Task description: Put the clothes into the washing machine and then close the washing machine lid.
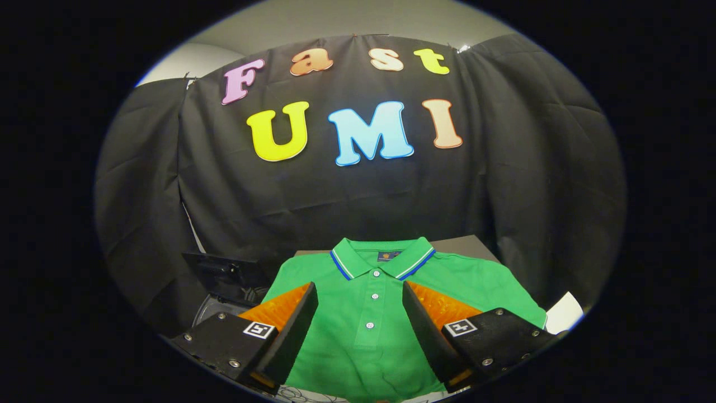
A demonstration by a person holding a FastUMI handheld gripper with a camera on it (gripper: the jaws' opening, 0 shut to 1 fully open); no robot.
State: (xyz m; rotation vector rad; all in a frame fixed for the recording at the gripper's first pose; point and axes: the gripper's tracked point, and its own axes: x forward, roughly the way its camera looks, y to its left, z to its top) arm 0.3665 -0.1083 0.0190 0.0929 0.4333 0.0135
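Gripper fingers spread wide, nothing held, at lower centre. Green polo shirt laid flat between and beyond them, ungrasped. Dark washing machine at lower left, apparently open. Loading and lid-closing judged outstanding.

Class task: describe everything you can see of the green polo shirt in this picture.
The green polo shirt lies flat and face up on a grey surface, collar towards the booth wall. Its collar has blue and white trim, and the placket shows three white buttons, fastened. The fabric looks like knit cotton. The tool is open, its fingers spread above the chest, not gripping it.
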